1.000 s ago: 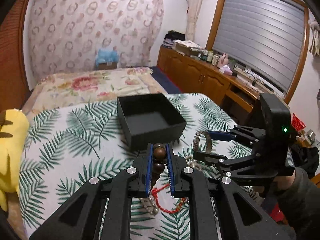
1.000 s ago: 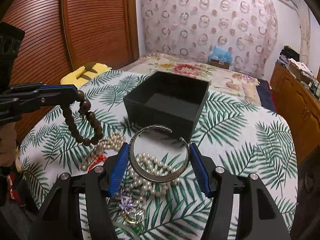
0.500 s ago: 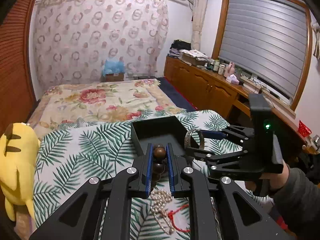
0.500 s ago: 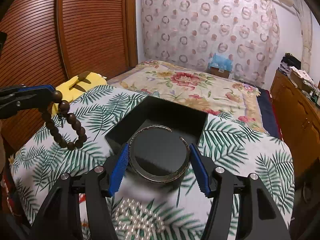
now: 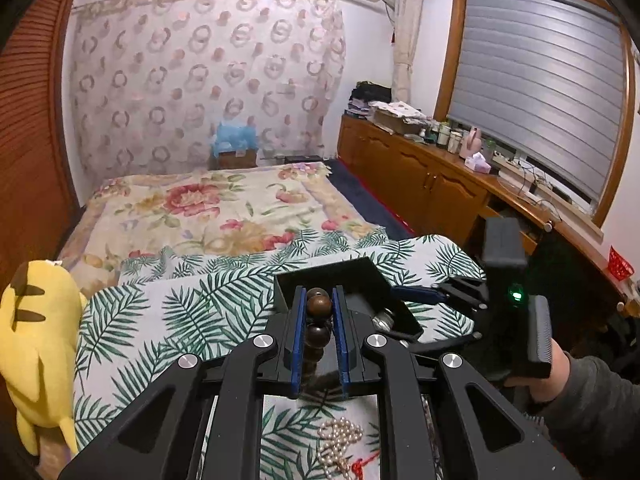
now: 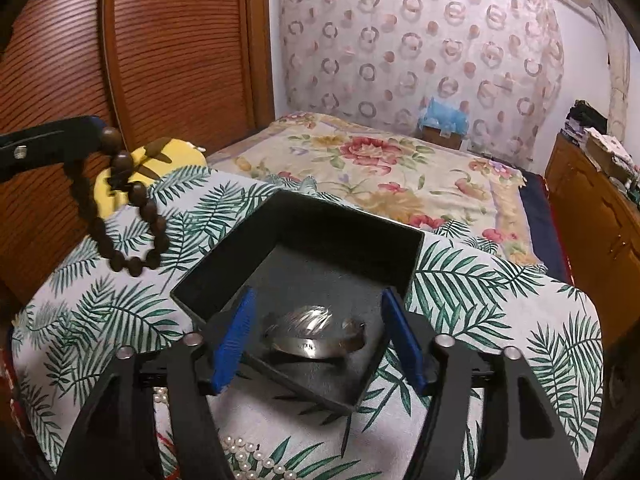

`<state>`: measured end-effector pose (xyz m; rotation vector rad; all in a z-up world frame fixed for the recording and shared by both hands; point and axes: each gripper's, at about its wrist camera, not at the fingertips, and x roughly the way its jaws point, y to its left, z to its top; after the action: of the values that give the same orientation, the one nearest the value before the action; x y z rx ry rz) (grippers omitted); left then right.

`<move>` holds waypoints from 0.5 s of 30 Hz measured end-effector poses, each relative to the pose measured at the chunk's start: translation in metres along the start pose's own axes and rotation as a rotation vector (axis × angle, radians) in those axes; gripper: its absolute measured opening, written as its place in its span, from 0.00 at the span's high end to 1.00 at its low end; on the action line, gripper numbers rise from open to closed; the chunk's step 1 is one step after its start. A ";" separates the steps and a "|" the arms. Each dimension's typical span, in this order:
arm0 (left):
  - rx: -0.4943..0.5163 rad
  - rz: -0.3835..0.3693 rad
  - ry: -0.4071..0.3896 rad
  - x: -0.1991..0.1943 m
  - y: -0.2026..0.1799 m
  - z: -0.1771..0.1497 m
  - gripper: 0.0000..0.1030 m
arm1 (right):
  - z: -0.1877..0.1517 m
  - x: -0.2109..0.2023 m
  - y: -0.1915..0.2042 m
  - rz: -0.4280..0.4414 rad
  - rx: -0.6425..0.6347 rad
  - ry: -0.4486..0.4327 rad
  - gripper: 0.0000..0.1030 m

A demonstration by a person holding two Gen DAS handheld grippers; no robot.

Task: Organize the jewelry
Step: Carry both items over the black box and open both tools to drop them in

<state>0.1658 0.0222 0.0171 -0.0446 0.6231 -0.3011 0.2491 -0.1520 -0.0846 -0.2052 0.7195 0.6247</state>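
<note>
Black tool [image 5: 318,334]; blue pads; grey sleeve [image 5: 592,408]

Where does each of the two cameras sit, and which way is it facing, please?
Left wrist: on the left tongs, shut on the wooden bead bracelet, facing the black box, bed and window; the right tongs and a hand show.
Right wrist: on the right tongs, jaws opening, looking down into the black box, where the silver bangle lies free; the left tongs show.
Shared: box, bracelet, leaf-print cover, pearls.
</note>
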 end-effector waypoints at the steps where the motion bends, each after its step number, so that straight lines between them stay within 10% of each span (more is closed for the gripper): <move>1: 0.002 0.000 0.001 0.002 -0.001 0.002 0.88 | 0.000 -0.003 -0.001 0.011 0.004 -0.004 0.29; 15: 0.038 -0.006 0.030 0.047 -0.027 0.013 0.88 | -0.036 -0.057 -0.038 -0.046 0.063 -0.041 0.29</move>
<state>0.2023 -0.0174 0.0050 -0.0058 0.6466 -0.3195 0.2186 -0.2222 -0.0743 -0.1499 0.6924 0.5601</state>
